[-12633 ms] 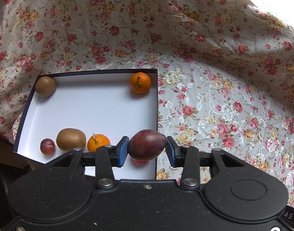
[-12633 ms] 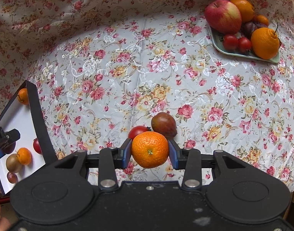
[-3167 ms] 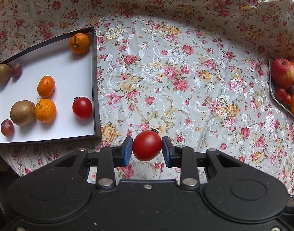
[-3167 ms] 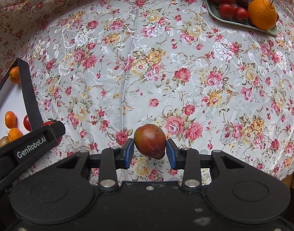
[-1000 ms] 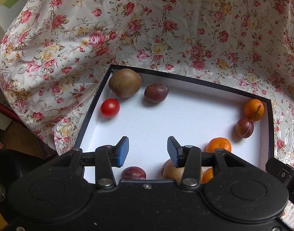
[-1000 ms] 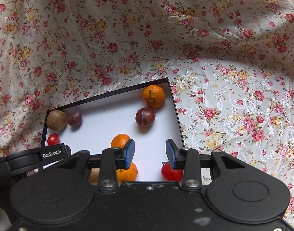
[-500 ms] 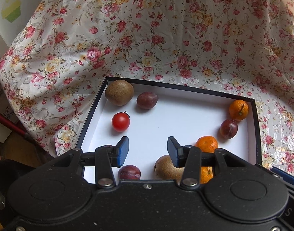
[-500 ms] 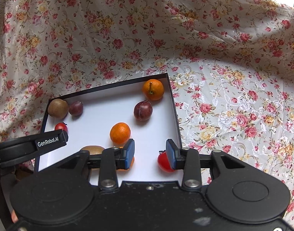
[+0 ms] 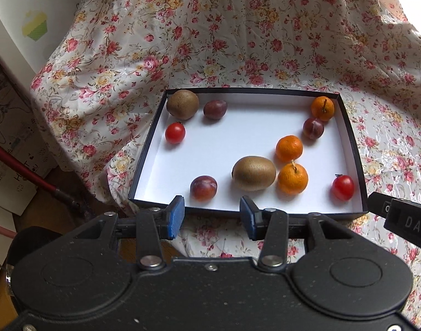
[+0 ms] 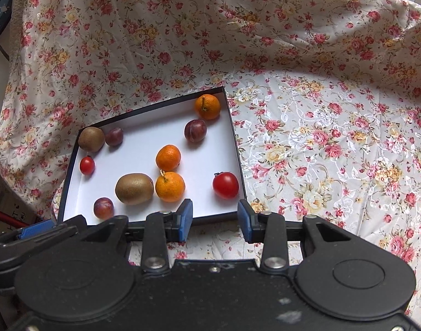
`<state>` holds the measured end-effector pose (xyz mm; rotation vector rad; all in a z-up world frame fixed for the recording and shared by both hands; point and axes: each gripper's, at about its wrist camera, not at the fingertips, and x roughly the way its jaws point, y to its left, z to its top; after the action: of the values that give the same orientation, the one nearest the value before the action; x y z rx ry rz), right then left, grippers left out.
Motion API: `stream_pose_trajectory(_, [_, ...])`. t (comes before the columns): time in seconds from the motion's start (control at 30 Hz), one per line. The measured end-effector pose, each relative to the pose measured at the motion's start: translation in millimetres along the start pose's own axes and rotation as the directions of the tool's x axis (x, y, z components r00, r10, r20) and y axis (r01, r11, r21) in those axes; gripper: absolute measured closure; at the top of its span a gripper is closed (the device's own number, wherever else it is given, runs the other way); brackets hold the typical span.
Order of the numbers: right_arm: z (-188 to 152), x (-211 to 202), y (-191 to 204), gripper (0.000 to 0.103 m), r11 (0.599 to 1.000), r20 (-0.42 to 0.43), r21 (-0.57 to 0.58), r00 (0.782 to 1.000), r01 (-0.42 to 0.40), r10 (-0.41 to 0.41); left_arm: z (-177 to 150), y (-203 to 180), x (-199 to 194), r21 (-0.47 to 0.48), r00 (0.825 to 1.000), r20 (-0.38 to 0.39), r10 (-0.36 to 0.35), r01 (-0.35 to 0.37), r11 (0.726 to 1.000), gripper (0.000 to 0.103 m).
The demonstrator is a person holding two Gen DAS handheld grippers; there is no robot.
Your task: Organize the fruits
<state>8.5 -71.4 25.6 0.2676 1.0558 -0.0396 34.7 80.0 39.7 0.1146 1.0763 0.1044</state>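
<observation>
Floral cloth (image 9: 238,41) under box (image 9: 351,138); left claw (image 9: 212,218) and right claw (image 10: 214,220) both spread, empty

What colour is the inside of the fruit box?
White inside the box, with dark walls; clearest in the left wrist view.

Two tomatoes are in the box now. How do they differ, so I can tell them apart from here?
The left tomato looks smaller than the right tomato. The left one sits by the box's left wall, just in front of the corner kiwi; the right one sits near the front right corner, clear of other fruit. The right tomato's dark stem shows plainly in both views; the left one's barely shows. Both are red, glossy and rest loose on the white floor.
</observation>
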Motion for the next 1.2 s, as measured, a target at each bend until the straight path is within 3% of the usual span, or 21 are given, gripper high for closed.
stream_pose_trajectory(0.23, [-34,-23,0,0.064,0.997,0.031,-0.075,0.999,0.026,-0.024,-22,2,-22,0.001,0.999,0.032,0.006,-0.006,1.0,0.049])
stream_pose_trajectory(0.37, [-45,-29,0,0.064,0.995,0.03,-0.093,0.999,0.023,-0.02,-26,3,-37,-0.034,0.997,0.061,-0.051,0.053,0.998,0.049])
stream_pose_trajectory(0.53, [-50,-33,-3,0.064,0.992,0.057,-0.119,0.998,0.038,-0.032,-34,-14,-48,0.043,0.987,0.157,-0.02,0.013,0.999,0.049])
stream_pose_trajectory(0.63, [-47,-33,-10,0.064,0.996,0.042,-0.089,0.999,0.022,-0.018,-34,-19,-49,0.077,0.983,0.18,-0.037,0.023,0.997,0.049])
stream_pose_trajectory(1.2, [-43,-27,-15,0.064,0.998,0.031,-0.054,0.999,0.022,-0.02,-32,-18,-41,0.056,0.991,0.124,-0.042,0.035,0.998,0.049])
